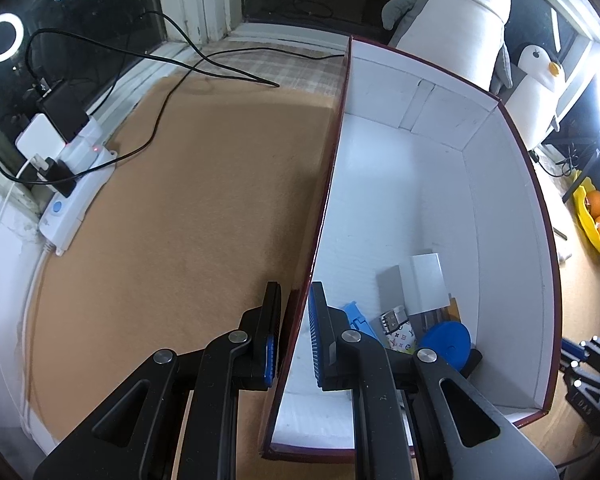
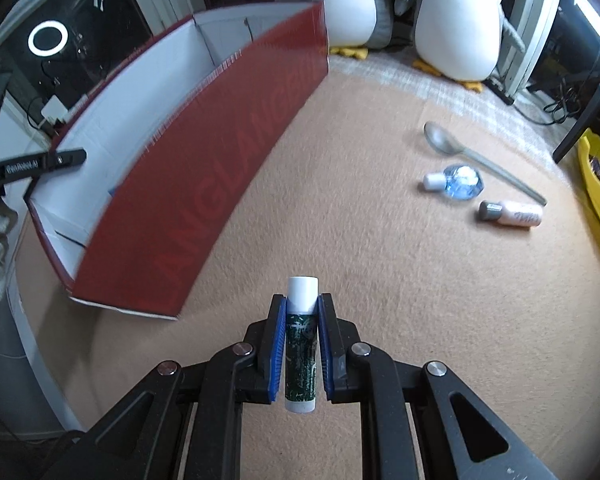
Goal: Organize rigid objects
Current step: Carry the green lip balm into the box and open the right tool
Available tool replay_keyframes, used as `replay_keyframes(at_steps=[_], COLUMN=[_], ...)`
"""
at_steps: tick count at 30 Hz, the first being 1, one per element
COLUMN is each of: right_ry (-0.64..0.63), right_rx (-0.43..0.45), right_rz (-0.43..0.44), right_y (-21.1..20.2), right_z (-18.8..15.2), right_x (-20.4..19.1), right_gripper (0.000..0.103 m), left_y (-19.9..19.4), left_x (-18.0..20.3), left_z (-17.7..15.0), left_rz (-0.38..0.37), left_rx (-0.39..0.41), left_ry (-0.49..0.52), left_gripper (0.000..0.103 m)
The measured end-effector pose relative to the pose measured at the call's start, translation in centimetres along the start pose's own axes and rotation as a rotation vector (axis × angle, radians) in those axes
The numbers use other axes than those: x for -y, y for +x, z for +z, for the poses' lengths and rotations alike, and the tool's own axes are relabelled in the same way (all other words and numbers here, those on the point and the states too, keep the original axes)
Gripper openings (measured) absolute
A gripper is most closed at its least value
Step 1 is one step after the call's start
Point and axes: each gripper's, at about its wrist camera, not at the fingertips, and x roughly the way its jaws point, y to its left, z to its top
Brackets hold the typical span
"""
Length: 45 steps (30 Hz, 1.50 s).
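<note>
Between the blue pads of the right gripper [image 2: 302,312], sitting clamped: a lip balm tube [image 2: 301,344], white cap pointing away, dark green label pressed on both sides, hanging clear of the tan felt mat [image 2: 380,280]. Lying further out to the right on that mat, well apart from the tube: a small faceted blue bottle [image 2: 458,182] with a white cap, a pink bottle [image 2: 512,213] with a grey cap just near of it, and a metal spoon [image 2: 472,156] running diagonally behind both. Standing to the left: a long dark red box [image 2: 204,168] with a white interior, blurred lettering across its near wall. Sitting at the far edge: two plush penguins [image 2: 456,20]. Showing at the right margin: a yellow tray [image 2: 596,184]. Over at the left gripper [image 1: 296,300], pinching the thin left wall of the same box [image 1: 500,184], one finger outside over the mat [image 1: 200,200] and one inside, pads closed nearly together on the cardboard. Resting in the box's near end, beside the inner finger: a blue piece [image 1: 358,318], a patterned item [image 1: 398,334], a round blue disc [image 1: 448,340], and flat grey and white cards [image 1: 424,284]. Lying at the far left on the sill: a white power strip [image 1: 76,184] with black plugs and cables trailing across the mat. Glowing in the dark window: a ring light [image 1: 2,37].
</note>
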Motion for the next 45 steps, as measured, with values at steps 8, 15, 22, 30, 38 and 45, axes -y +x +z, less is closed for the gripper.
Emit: replay_keyframes(at_steps=[8,15,22,30,38,45], right_ry=[-0.009,-0.043,-0.064,-0.093,-0.103,-0.112], right_rx=[0.090,0.136,0.163,0.184,0.165,0.140], right_rz=[-0.002,0.008,0.023,0.042,0.077,0.082], right_y=[-2.8,-4.1,-4.8,-4.8,-3.4,-1.8], right_z=[1.9,3.6,4.6,6.1,7.2,7.3], right_x=[-1.9,-4.5,-6.9,-9.3,-10.7,-11.1], right_gripper=[0.014,0.014,0.014,0.014,0.014,0.014], left_y=[-0.7,-0.8,-1.0,-1.0,-1.0,-1.0], left_x=[-0.8,-1.3,-1.2,-1.2,-1.2,-1.2], left_z=[-0.4,-0.7,-0.9,-1.0,-1.0,-0.9], left_rz=[-0.023,-0.049,-0.058,-0.061,-0.061,-0.058], left_rx=[0.022,0.034,0.046,0.054,0.056,0.056], left_ry=[-0.010,-0.014,-0.003,0.000,0.001,0.002], left_gripper=[0.011,0.009,0.007,0.007,0.007,0.006])
